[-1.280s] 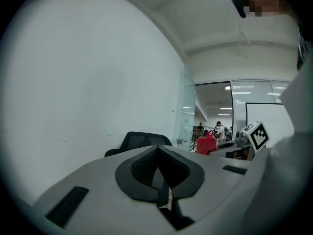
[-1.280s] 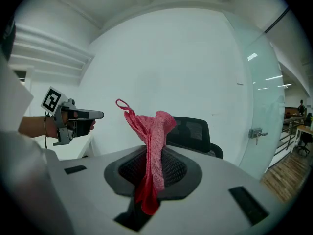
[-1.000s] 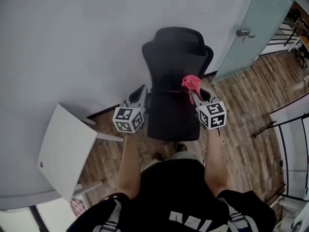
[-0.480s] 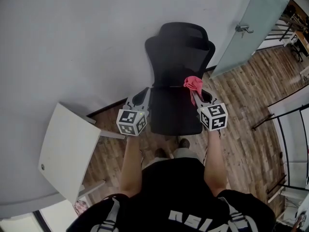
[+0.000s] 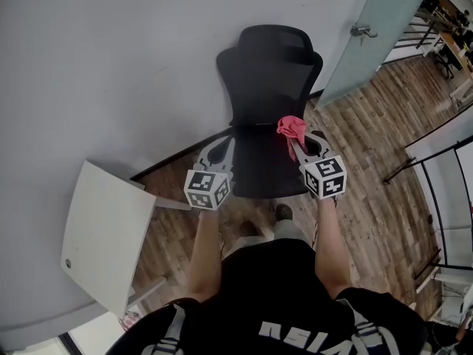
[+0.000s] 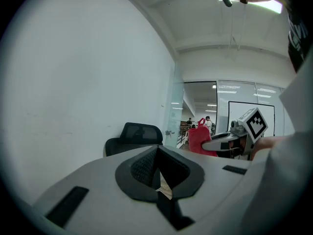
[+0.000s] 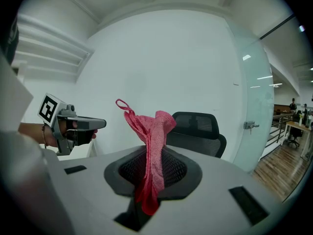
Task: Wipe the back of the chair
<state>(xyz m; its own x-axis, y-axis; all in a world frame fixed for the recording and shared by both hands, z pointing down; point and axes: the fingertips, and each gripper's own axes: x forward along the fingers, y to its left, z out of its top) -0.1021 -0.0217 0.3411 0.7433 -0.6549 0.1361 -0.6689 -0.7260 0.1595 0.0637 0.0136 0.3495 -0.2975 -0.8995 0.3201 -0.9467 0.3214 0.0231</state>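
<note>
Wall behind partly hidden chair

The chair seat hides its base from me; distant people are too small to tell.

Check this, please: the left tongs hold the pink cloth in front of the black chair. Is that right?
Wrong tongs: the right tongs hold the pink cloth in front of the black chair; the right gripper view shows it pinched between their jaws. The left tongs are shut, empty.
</note>
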